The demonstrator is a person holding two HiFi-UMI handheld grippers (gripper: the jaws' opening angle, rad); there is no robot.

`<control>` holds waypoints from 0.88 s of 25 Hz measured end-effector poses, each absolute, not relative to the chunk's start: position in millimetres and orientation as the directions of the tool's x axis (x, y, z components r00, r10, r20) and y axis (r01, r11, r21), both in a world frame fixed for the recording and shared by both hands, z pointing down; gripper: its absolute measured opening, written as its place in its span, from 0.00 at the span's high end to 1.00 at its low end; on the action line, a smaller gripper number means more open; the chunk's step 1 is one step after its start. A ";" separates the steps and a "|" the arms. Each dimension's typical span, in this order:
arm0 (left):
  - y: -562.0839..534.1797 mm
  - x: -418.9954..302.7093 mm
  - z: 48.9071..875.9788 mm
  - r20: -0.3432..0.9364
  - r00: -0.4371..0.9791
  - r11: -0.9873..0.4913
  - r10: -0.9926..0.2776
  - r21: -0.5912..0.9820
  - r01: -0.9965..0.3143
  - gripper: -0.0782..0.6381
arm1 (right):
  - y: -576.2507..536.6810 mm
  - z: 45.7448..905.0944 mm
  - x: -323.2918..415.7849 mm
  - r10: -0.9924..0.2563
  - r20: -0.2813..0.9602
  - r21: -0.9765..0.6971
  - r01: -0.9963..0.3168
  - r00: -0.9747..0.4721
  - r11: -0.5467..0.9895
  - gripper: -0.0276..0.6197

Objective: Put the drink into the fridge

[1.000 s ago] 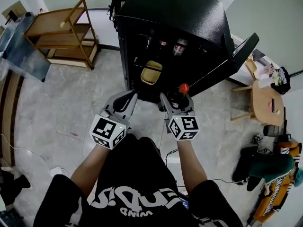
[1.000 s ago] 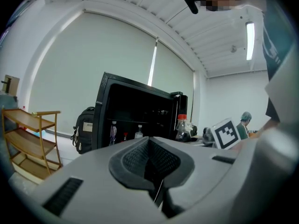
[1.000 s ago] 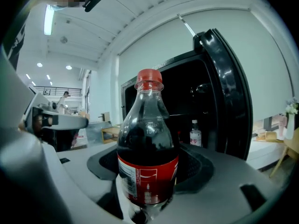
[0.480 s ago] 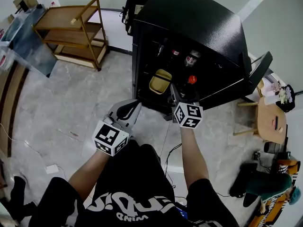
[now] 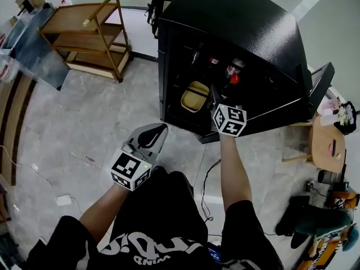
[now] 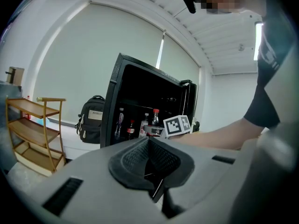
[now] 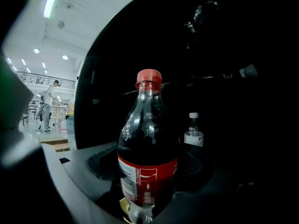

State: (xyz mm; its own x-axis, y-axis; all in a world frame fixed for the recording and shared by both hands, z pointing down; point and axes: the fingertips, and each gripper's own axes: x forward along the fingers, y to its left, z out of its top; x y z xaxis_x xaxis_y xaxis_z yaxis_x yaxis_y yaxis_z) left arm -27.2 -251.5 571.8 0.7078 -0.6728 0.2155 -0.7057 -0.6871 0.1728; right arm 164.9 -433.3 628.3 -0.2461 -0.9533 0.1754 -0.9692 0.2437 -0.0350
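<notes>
A dark cola bottle (image 7: 147, 157) with a red cap and red label stands upright between the jaws of my right gripper (image 7: 148, 171), which is shut on it. In the head view the right gripper (image 5: 220, 103) reaches into the open black fridge (image 5: 236, 32), and the bottle's red cap (image 5: 234, 79) shows just inside. The left gripper view shows the same bottle (image 6: 154, 119) at the fridge mouth. My left gripper (image 5: 153, 134) hangs low over the floor, jaws pressed together on nothing.
Inside the fridge stand other bottles (image 7: 192, 133) and a yellow container (image 5: 194, 96). Its door (image 5: 315, 89) swings open to the right. A wooden shelf cart (image 5: 90, 32) stands at the left, a black backpack (image 6: 91, 119) behind, a small round table (image 5: 329, 145) at the right.
My right gripper has carried the cola bottle forward and up, from the fridge's front edge into its interior. The left gripper stayed low and drew back slightly.
</notes>
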 end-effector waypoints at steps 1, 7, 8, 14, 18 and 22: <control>-251.6 -26.3 574.7 0.219 0.709 -0.688 -0.671 0.174 -0.705 0.88 | -438.3 630.3 166.5 -0.954 0.173 -0.033 -0.970 -0.244 0.242 0.45; -255.8 -24.6 587.2 0.231 0.709 -0.687 -0.666 0.182 -0.704 0.88 | -464.7 642.8 177.9 -0.965 0.154 -0.040 -0.977 -0.214 0.210 0.45; -256.3 -25.1 589.5 0.233 0.708 -0.685 -0.666 0.184 -0.705 0.88 | -467.9 644.7 179.5 -0.966 0.150 -0.039 -0.978 -0.210 0.206 0.45; -258.4 -22.7 601.6 0.240 0.710 -0.682 -0.662 0.199 -0.704 0.88 | -484.3 653.2 189.2 -0.972 0.136 -0.027 -0.982 -0.189 0.187 0.45; -258.1 -22.5 609.2 0.249 0.711 -0.684 -0.657 0.197 -0.702 0.88 | -491.1 656.3 191.5 -0.974 0.129 -0.018 -0.982 -0.187 0.186 0.45; -259.7 -23.2 612.8 0.252 0.709 -0.681 -0.658 0.202 -0.704 0.88 | -492.8 656.0 187.5 -0.973 0.111 0.003 -0.979 -0.203 0.205 0.45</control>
